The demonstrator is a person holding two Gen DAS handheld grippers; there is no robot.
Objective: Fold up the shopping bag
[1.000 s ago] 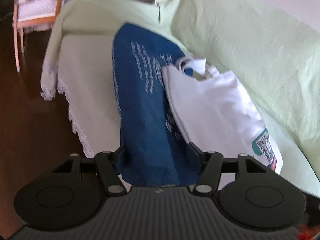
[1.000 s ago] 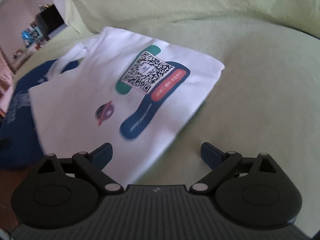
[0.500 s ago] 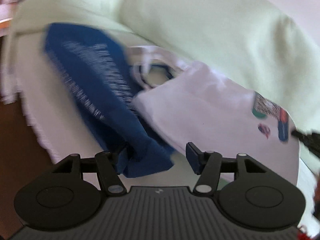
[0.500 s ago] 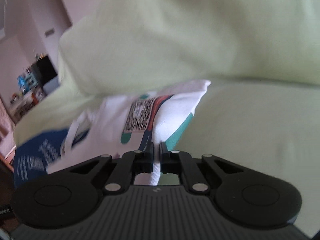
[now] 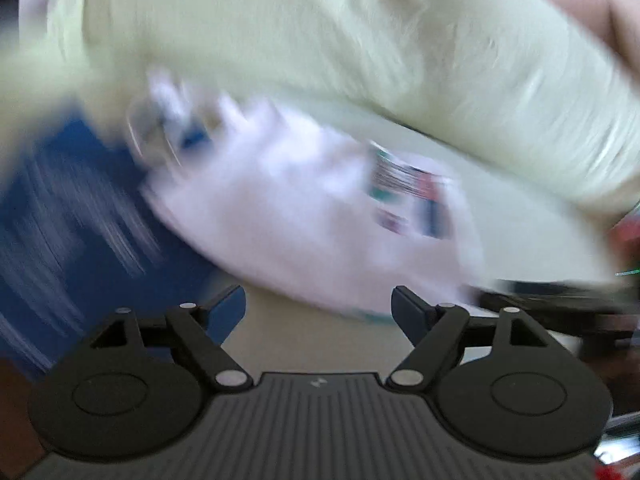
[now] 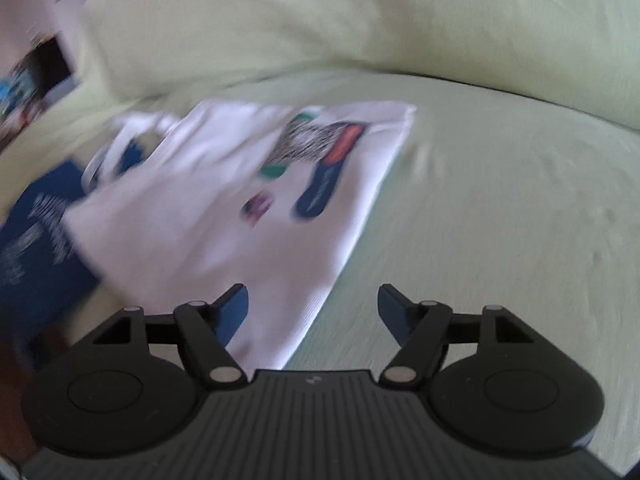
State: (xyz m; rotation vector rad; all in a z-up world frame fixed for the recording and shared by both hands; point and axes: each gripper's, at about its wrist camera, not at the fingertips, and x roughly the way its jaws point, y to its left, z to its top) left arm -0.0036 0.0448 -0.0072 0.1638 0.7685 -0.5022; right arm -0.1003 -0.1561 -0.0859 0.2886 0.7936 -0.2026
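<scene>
Two bags are lying on a pale green sofa cover (image 6: 500, 208) that is filling most of both blurred views. Its back cushion (image 5: 320, 40) is rising behind them. A blue bag (image 6: 36, 248) with white lettering is lying flat at the left, and the white shopping bag (image 6: 208, 216) is resting partly on top of it, printed side up, its handles (image 6: 120, 144) trailing over the blue cloth. Both the left gripper (image 5: 318, 304) and the right gripper (image 6: 312, 300) are opening, jaws spreading wide and gripping nothing; the white bag's near corner is showing between the right jaws, untouched.
</scene>
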